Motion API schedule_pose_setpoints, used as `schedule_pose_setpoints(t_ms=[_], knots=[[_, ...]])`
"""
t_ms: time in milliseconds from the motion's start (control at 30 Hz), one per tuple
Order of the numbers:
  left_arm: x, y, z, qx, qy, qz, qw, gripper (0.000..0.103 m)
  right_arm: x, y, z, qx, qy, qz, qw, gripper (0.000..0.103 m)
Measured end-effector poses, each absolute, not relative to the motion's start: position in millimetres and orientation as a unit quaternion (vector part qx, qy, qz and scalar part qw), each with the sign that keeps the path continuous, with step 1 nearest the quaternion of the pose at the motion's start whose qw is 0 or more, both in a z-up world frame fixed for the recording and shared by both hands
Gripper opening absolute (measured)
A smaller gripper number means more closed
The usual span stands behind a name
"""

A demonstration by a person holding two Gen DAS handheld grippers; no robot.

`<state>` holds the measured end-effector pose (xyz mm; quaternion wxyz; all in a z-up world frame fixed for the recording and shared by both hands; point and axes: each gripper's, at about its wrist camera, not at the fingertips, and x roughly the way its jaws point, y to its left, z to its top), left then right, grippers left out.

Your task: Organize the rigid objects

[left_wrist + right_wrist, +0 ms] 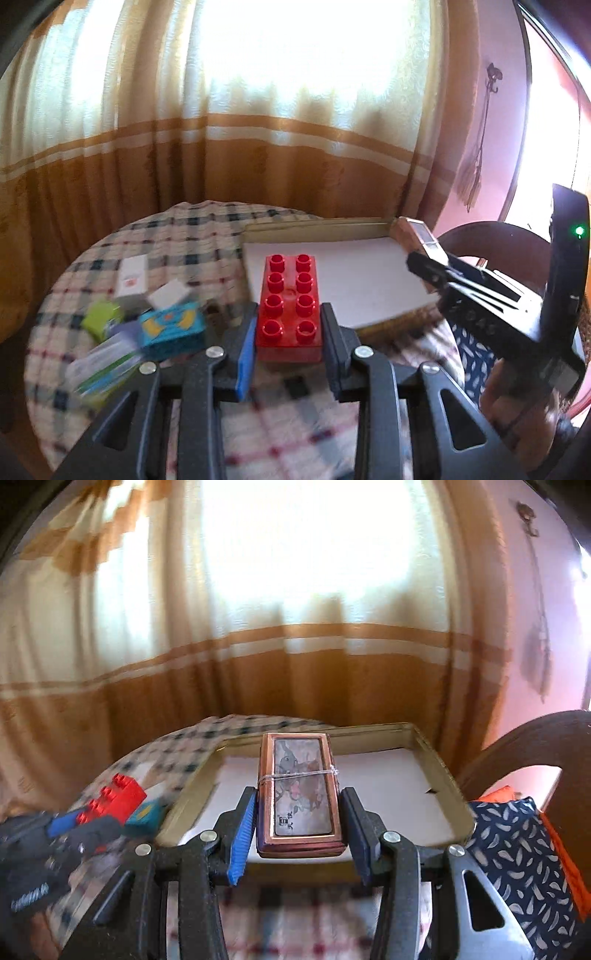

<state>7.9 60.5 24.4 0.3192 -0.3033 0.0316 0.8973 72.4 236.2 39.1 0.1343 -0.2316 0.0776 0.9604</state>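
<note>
While both cameras look toward a bright curtain, the left tongs are closed on a red building brick, with eight studs on top, held above the near edge of a shallow tray. The brick hides the part of the tray's white floor behind it. The right tongs are closed on a brown rectangular box with a picture on its lid and a thin band around its middle; the small characters on the lid are too blurred to read. This box is held over the near part of the same tray, and its underside is not visible.

On the checked surface, left of the tray, lies a group of small boxes: a white one, a green one, a teal one, and a pale package that is smeared by motion, so its print cannot be made out. In the left wrist view the right tongs are seen from the side with one end of the brown box; the rest is hidden. In the right wrist view the left tongs and the red brick are blurred at the left border.
</note>
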Motion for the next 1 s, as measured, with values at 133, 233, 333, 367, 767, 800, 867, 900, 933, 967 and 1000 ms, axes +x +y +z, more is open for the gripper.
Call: schedule_pose_setpoints(t_ms=[133, 233, 333, 367, 767, 800, 867, 900, 933, 967, 1000], knots=[[-9.1, 93.3, 13.6, -0.319, 0.044, 0.891, 0.320, 0.031, 48.3, 252.0, 29.8, -0.248, 0.103, 0.948, 0.168, 0.048], [-19.8, 110.9, 3.2, -0.334, 0.052, 0.887, 0.314, 0.031, 38.6, 257.5, 20.4, -0.258, 0.104, 0.942, 0.186, 0.048], [-27.3, 120.5, -4.3, -0.345, 0.052, 0.884, 0.310, 0.031, 33.9, 263.4, 12.3, -0.263, 0.117, 0.939, 0.189, 0.048], [-28.6, 123.3, -5.8, -0.346, 0.054, 0.884, 0.308, 0.031, 33.3, 264.8, 9.5, -0.262, 0.119, 0.939, 0.189, 0.049], [-11.1, 90.7, 5.9, -0.287, 0.070, 0.938, 0.179, 0.101, 59.7, 270.3, 17.6, -0.186, 0.158, 0.949, 0.201, 0.083], [-9.1, 84.4, 7.8, -0.280, 0.072, 0.943, 0.166, 0.101, 61.9, 267.9, 19.2, -0.181, 0.161, 0.950, 0.198, 0.083], [-5.4, 68.8, 10.1, -0.269, 0.071, 0.951, 0.136, 0.101, 68.2, 257.6, 22.5, -0.165, 0.167, 0.954, 0.185, 0.083], [-6.8, 62.8, 10.3, -0.267, 0.068, 0.953, 0.128, 0.102, 69.9, 253.2, 24.0, -0.158, 0.166, 0.956, 0.182, 0.084], [-7.8, 56.0, 10.7, -0.267, 0.064, 0.954, 0.122, 0.102, 71.5, 247.9, 25.4, -0.152, 0.164, 0.958, 0.178, 0.084], [-8.7, 50.0, 10.9, -0.268, 0.061, 0.954, 0.117, 0.102, 72.4, 237.9, 27.6, -0.143, 0.154, 0.962, 0.173, 0.084], [-8.7, 42.9, 9.8, -0.267, 0.060, 0.956, 0.106, 0.102, 72.3, 232.2, 28.9, -0.140, 0.146, 0.965, 0.170, 0.084]])
